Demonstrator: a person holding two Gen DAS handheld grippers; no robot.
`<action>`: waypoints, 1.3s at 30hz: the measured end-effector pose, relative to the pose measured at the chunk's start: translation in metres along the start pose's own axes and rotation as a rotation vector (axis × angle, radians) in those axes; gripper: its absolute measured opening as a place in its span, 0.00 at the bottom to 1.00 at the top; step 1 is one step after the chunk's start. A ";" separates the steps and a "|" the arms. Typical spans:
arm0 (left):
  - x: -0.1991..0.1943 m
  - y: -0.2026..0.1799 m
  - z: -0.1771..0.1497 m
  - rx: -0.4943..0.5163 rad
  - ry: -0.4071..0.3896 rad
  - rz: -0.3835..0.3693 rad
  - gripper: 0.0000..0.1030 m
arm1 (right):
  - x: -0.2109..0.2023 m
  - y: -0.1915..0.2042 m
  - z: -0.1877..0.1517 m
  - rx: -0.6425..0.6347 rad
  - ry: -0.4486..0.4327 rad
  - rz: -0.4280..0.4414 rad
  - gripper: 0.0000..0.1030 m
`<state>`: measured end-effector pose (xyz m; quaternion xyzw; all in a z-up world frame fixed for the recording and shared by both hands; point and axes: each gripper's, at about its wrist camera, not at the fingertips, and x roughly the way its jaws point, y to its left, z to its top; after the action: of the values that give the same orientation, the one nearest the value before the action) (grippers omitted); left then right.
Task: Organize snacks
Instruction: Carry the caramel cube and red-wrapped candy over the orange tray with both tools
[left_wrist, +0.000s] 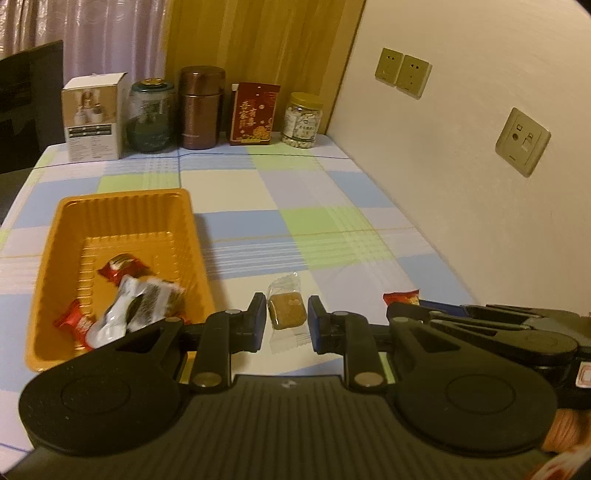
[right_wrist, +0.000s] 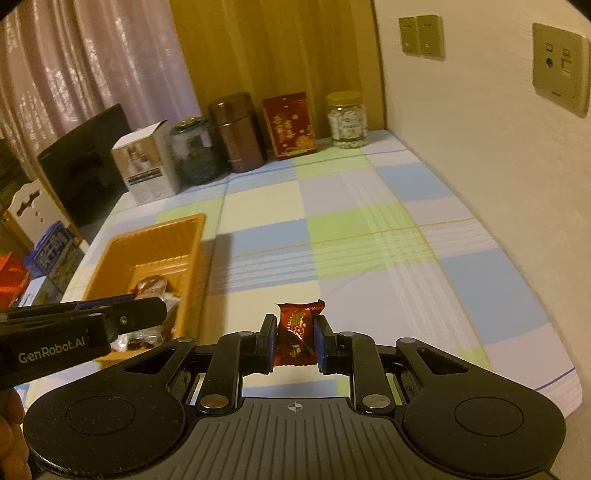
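Above checked tablecloth (left_wrist: 332, 206), left claw (left_wrist: 287, 322) pinches a brown sweet (left_wrist: 287, 314); right claw (right_wrist: 294, 341) pinches a red candy (right_wrist: 296, 332).

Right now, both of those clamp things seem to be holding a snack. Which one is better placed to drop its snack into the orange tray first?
Probably the left gripper. Its clear-wrapped brown snack sits just beside the orange tray, while the right gripper, holding the red candy, is farther out and has the left gripper between it and the tray.

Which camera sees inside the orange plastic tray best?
The left wrist view: it looks down into the orange plastic tray, showing its ribbed floor and wrapped snacks. In the right wrist view the left gripper covers the tray's near end and most snacks.
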<state>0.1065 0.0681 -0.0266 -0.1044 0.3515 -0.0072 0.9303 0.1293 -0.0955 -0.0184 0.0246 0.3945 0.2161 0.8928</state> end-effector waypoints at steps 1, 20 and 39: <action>-0.003 0.002 -0.001 -0.003 -0.001 0.005 0.20 | 0.000 0.003 -0.001 -0.005 0.002 0.005 0.21; -0.042 0.062 -0.025 -0.069 -0.006 0.111 0.21 | 0.015 0.068 -0.013 -0.111 0.045 0.094 0.21; -0.045 0.108 -0.025 -0.131 0.003 0.174 0.21 | 0.043 0.111 -0.014 -0.162 0.071 0.160 0.21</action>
<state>0.0493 0.1726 -0.0372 -0.1340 0.3605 0.0965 0.9180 0.1042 0.0206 -0.0342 -0.0239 0.4039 0.3185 0.8572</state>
